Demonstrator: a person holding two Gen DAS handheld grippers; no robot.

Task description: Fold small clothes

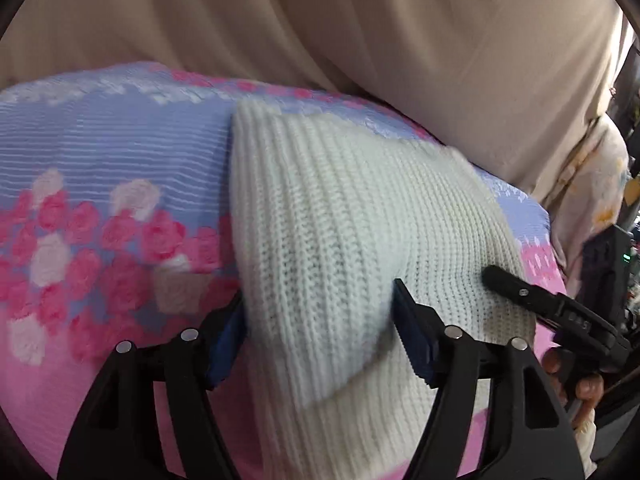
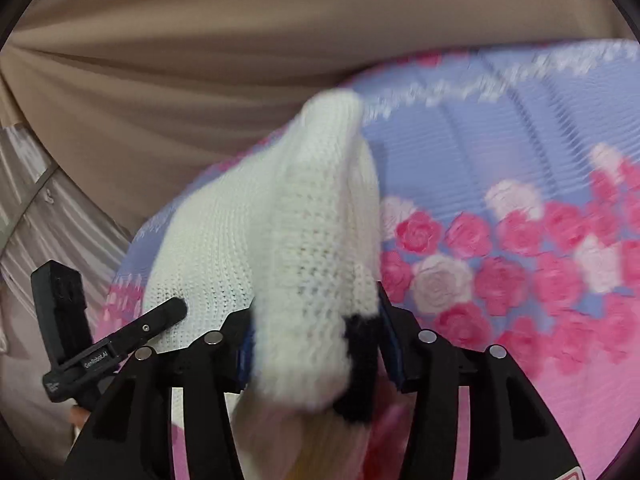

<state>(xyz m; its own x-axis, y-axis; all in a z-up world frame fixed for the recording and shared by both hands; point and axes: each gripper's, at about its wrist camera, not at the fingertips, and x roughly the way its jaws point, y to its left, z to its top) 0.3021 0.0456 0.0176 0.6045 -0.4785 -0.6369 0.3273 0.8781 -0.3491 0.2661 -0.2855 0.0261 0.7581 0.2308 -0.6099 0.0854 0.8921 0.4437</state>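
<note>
A white ribbed knit garment lies on a bed with a pink and lilac floral cover. My left gripper has its jaws apart with a raised fold of the knit between the blue pads. The right gripper shows in the left wrist view, its finger resting on the knit's right side. In the right wrist view, my right gripper holds a lifted fold of the white knit with a black patch between its pads. The left gripper shows at the left, touching the knit.
Beige curtain fabric hangs behind the bed. A pale printed cloth hangs at the right edge. The floral cover stretches to the right of the garment. Silvery fabric is at far left.
</note>
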